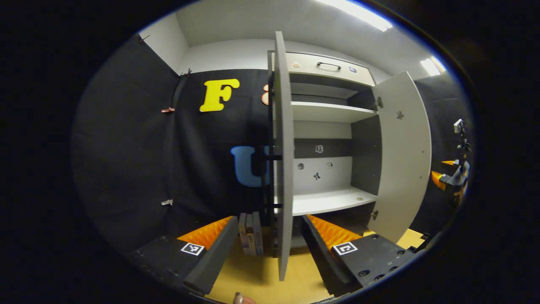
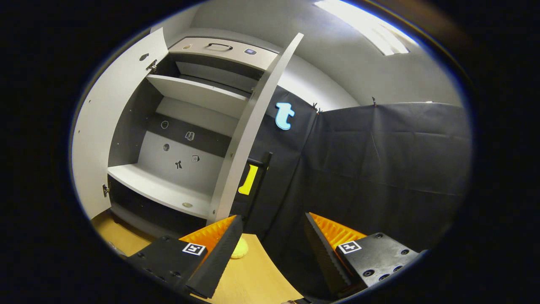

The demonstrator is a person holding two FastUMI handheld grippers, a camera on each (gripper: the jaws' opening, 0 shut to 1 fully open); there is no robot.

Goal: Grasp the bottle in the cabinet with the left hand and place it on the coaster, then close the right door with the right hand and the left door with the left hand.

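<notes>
Your table (image 1: 261, 278) is a bare yellowish wood top, boxed in by black cloth walls under white ceiling lights. The cabinet (image 1: 322, 169) stands at its far edge with both doors swung wide; its pale shelves carry no bottle that you can make out. The left door (image 1: 283, 152) stands edge-on between your left gripper (image 1: 270, 230) fingers, which are spread apart. A few books (image 1: 250, 232) stand just left of that door. Your right gripper (image 2: 273, 230) fingers are spread too, gripping nothing, beside the right door (image 2: 249, 135), with a small yellow object (image 2: 239, 250) on the table behind them.
</notes>
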